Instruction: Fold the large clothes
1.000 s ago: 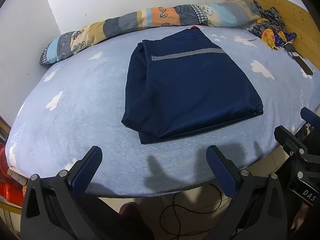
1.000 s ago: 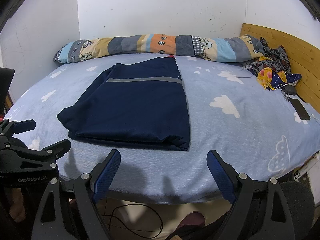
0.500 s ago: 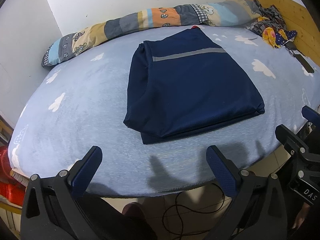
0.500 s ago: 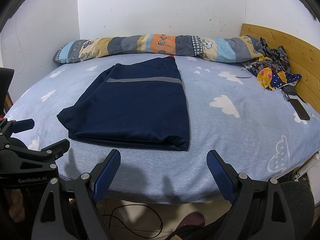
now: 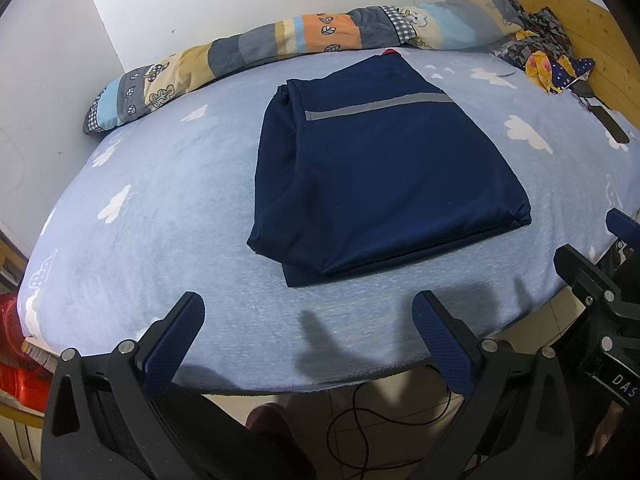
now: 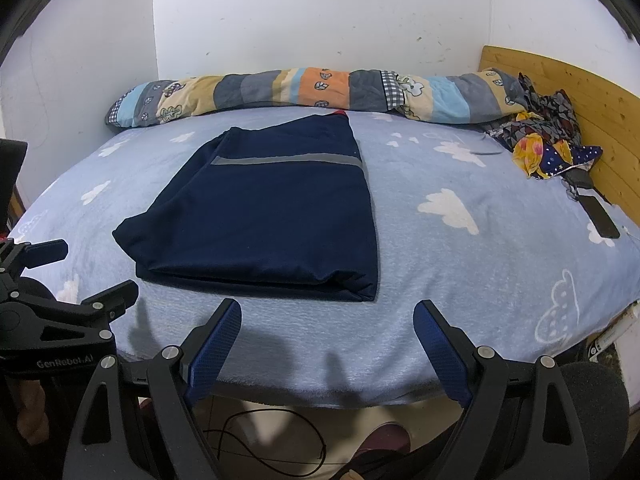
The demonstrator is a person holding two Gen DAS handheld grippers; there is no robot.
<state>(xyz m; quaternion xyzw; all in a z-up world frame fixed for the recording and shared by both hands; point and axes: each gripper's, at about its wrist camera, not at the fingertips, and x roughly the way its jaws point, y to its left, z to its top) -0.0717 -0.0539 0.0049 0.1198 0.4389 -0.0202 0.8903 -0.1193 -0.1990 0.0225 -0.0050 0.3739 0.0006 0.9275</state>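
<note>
left view drifted slightly | folded garment [image 5: 384,172] unmoved | both claws wide open, empty

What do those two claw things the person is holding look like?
Both are black, jointed metal frames with silver screws. The left gripper and right gripper each end in two dark blue, textured pads. White lettering marks the frames.

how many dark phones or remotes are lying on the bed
1 that shows: a flat dark device near the wooden headboard, just below the heap of patterned cloth. More could be hidden under that heap or the folded navy garment.
</note>
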